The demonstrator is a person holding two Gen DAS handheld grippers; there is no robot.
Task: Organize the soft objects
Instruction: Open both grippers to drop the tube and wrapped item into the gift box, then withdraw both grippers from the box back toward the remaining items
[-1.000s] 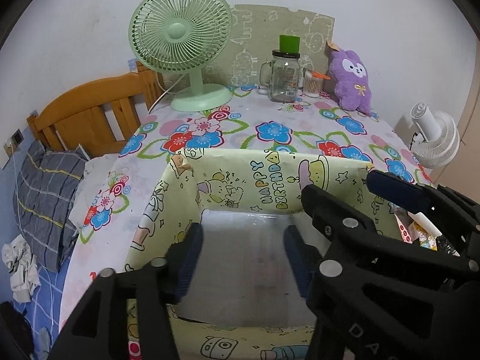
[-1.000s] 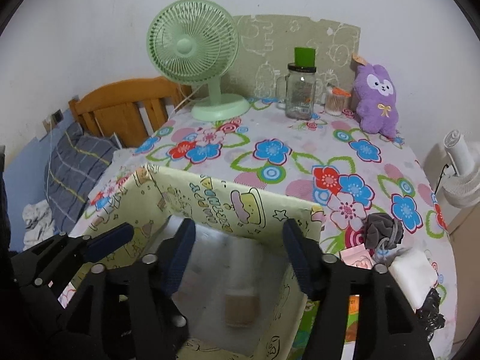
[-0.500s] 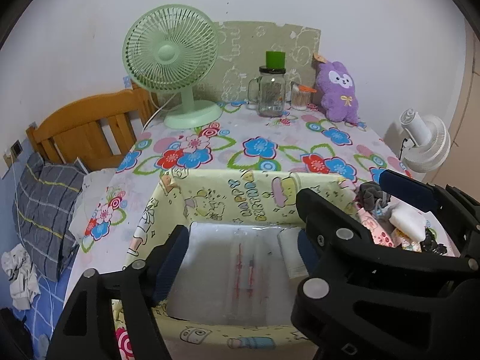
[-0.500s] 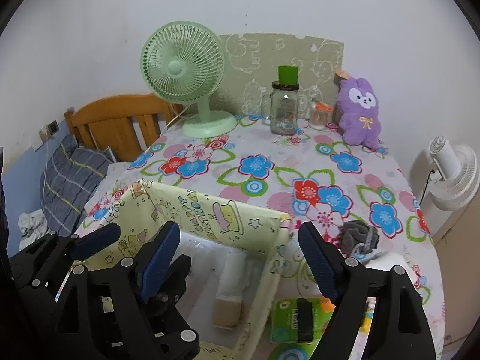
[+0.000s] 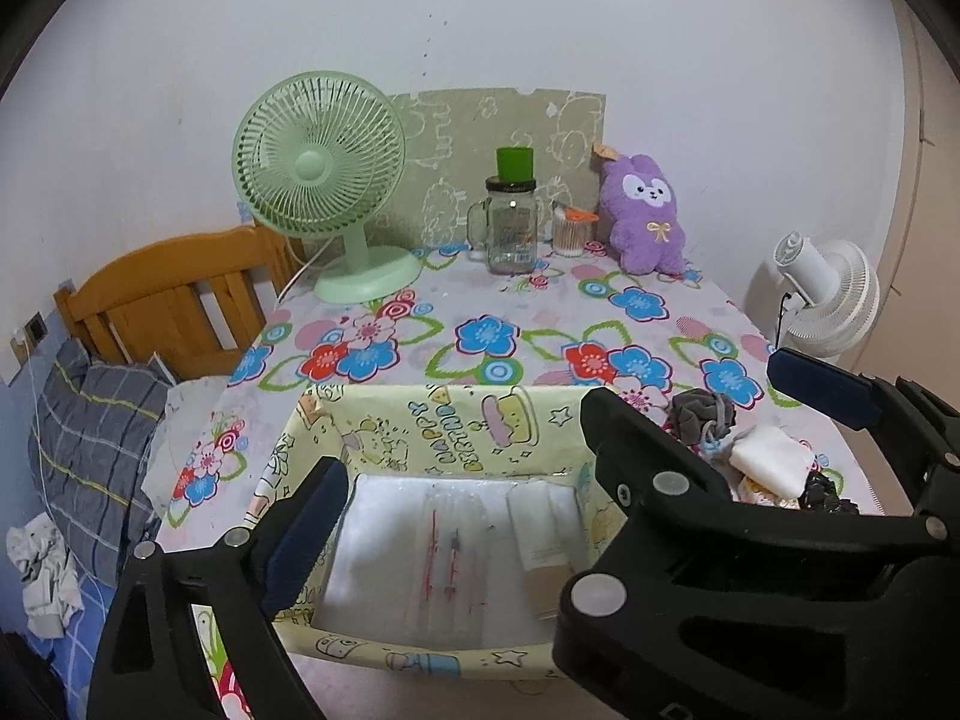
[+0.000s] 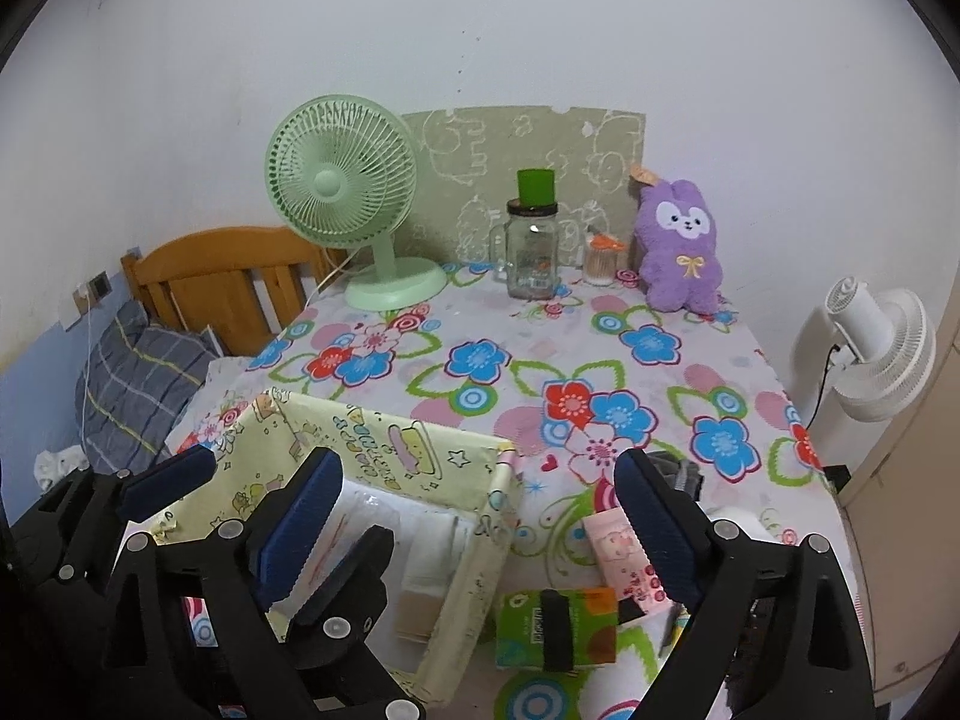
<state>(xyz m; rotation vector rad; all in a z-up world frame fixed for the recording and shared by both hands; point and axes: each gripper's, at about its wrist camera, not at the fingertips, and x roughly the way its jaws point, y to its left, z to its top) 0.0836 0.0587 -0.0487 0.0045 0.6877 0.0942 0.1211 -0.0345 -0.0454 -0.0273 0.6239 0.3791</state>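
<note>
On the flowered tablecloth near the front edge, the yellow cartoon-print box is sitting open, and I am holding both grippers over it. My left gripper is hovering above the box with its jaws spread wide and nothing between them; through the gap I am seeing a clear plastic packet lying flat on the box floor and a folded white cloth with a brown band lying beside it toward the right wall. My right gripper is also standing wide open and empty, its left finger hanging over the box and its right finger hanging over the pile outside it. That pile of soft things is resting on the table just to the right of the box: a grey scrunchy puff, a white folded pad, a pink printed pack and a green tissue pack with a black band across it. At the far end of the table, well apart from the box, a green desk fan, a glass jar mug with a green cap and a purple plush rabbit are standing against the wall. A white fan is standing off the table's right side, and a wooden headboard is showing on the left.
</note>
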